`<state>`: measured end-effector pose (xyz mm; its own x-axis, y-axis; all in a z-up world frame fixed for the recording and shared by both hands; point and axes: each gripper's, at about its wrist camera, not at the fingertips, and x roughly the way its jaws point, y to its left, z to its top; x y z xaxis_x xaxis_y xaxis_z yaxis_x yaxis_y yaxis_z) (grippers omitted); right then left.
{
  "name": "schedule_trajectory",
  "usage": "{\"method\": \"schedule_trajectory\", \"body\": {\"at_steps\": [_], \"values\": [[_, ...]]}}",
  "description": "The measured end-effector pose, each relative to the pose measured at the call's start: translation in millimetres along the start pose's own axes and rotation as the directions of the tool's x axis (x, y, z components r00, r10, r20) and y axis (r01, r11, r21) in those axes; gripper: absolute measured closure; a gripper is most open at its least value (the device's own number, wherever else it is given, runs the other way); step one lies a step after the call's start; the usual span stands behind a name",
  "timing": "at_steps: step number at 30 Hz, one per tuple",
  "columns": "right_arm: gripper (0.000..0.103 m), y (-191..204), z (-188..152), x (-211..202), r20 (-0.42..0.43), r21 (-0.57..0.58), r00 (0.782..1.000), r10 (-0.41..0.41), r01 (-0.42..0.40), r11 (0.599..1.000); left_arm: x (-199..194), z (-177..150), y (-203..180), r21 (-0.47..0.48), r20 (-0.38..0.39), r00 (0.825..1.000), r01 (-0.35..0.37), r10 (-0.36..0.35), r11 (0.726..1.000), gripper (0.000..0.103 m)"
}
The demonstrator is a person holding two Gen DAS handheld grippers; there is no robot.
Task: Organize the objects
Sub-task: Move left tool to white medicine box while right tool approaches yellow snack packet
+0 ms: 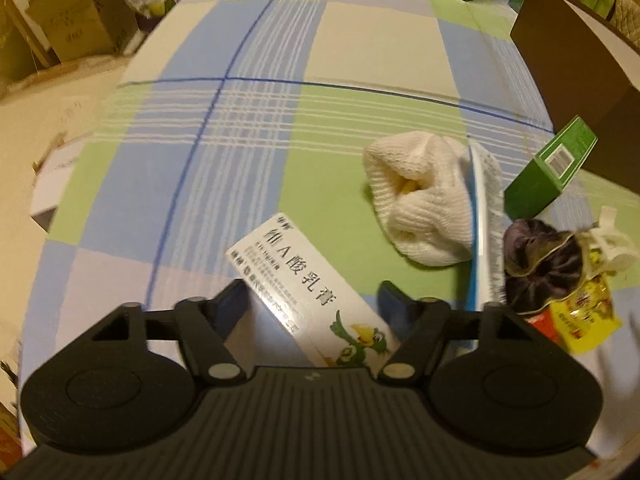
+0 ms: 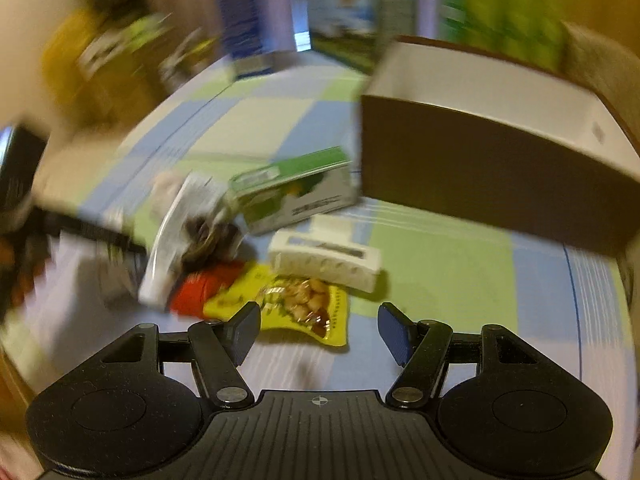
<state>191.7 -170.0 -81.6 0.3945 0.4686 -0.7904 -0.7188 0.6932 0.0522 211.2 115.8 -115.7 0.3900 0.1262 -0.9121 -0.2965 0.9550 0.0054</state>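
Straddling the white ointment carton [image 1: 308,300] with jaws apart, the left gripper [image 1: 316,304] must clamp next, while the right gripper [image 2: 320,330] hovers spread near the brown box [image 2: 492,184] at two o'clock.

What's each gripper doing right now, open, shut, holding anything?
Left gripper: open, jaws either side of the white medicine box, not clamped.
Right gripper: open, empty, above the yellow snack packet.
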Motion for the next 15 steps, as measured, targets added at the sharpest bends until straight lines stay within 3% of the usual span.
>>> {"method": "schedule_trajectory", "body": {"at_steps": [3, 8, 12, 15], "values": [[0.041, 19.5, -10.5, 13.0, -0.007, -0.213, 1.000, -0.015, 0.013, 0.977, -3.2, -3.1, 7.5, 0.003, 0.012, 1.000, -0.005, 0.005, 1.000, 0.052], [0.041, 41.6, -30.3, 38.7, -0.003, -0.473, 0.999, -0.054, 0.046, 0.880, -9.1, -10.1, 20.9, -0.035, 0.010, 1.000, -0.028, 0.028, 0.999, 0.054], [0.041, 47.9, -39.8, 54.5, 0.045, -0.588, 0.997, -0.068, 0.082, 0.805, -11.1, -13.2, 27.1, -0.058, 0.005, 0.999, -0.040, 0.040, 0.998, 0.054], [0.043, 48.7, -39.8, 63.6, 0.090, -0.611, 0.994, -0.054, 0.098, 0.786, -11.4, -14.4, 28.3, -0.065, 0.007, 0.999, -0.046, 0.046, 0.997, 0.054]]}}
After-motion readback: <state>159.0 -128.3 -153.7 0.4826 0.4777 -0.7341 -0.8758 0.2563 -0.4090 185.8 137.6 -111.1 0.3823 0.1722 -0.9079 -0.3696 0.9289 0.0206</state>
